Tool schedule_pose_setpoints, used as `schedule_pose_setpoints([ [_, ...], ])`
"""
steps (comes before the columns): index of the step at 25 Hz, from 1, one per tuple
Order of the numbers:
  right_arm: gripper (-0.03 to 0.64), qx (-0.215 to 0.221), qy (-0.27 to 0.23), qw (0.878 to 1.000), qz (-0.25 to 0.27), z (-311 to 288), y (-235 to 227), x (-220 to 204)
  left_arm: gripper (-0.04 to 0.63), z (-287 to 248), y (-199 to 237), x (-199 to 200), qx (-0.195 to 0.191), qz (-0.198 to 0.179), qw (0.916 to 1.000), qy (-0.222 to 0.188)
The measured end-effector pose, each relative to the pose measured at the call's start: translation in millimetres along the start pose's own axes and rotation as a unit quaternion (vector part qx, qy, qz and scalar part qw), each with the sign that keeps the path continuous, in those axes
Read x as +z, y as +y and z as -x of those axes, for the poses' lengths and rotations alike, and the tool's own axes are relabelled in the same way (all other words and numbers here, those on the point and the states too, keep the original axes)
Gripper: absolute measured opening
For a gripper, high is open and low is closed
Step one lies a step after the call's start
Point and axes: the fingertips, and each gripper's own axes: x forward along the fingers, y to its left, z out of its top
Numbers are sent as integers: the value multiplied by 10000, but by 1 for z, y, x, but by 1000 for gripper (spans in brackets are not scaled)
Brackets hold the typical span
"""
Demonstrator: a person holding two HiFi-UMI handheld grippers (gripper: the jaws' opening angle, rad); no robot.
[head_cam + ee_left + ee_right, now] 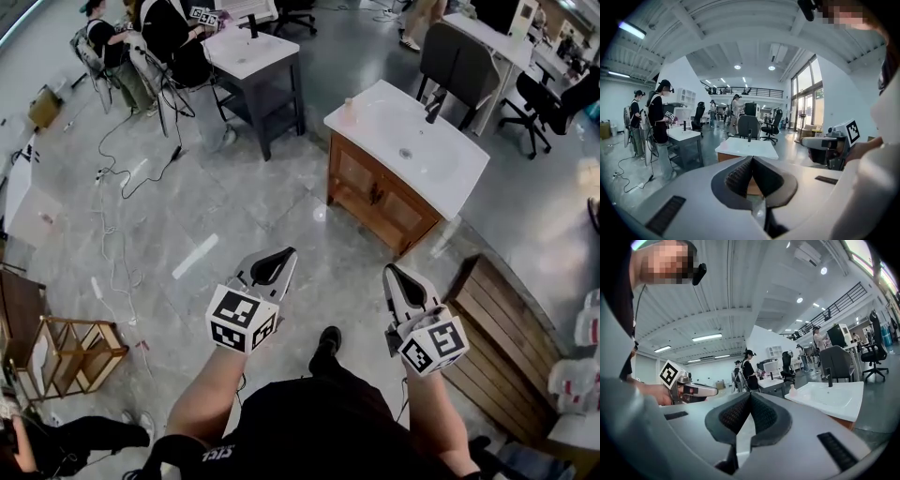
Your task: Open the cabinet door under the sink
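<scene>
A wooden cabinet (375,192) with two closed doors stands under a white sink top (412,141) with a black tap, a few steps ahead of me on the floor. Both grippers are held out in front of my body, well short of it. My left gripper (287,253) is shut with nothing in it. So is my right gripper (390,271). In the left gripper view the sink top (747,146) lies straight beyond the shut left gripper (751,158). In the right gripper view the sink top (832,397) sits to the right of the shut right gripper (750,394).
A second white sink on a dark stand (251,54) is at the back, with people seated and standing beside it. Cables (117,178) trail over the floor at left. A slatted wooden crate (497,328) is at right, a wooden rack (70,354) at lower left.
</scene>
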Motion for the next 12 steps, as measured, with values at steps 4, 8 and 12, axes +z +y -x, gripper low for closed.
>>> schedule_pose_setpoints([
  [4,12,-56,4,10000,-82,-28,-46,10,15,-52,17,24,-47,2,10000,-20],
  [8,12,-176,37,9997,-154,-46,-74,15,15,-95,25,34,-236,-61,9997,80],
  [12,12,-408,98,9990,-181,-63,-100,15,15,-138,34,39,-539,-67,9985,120],
])
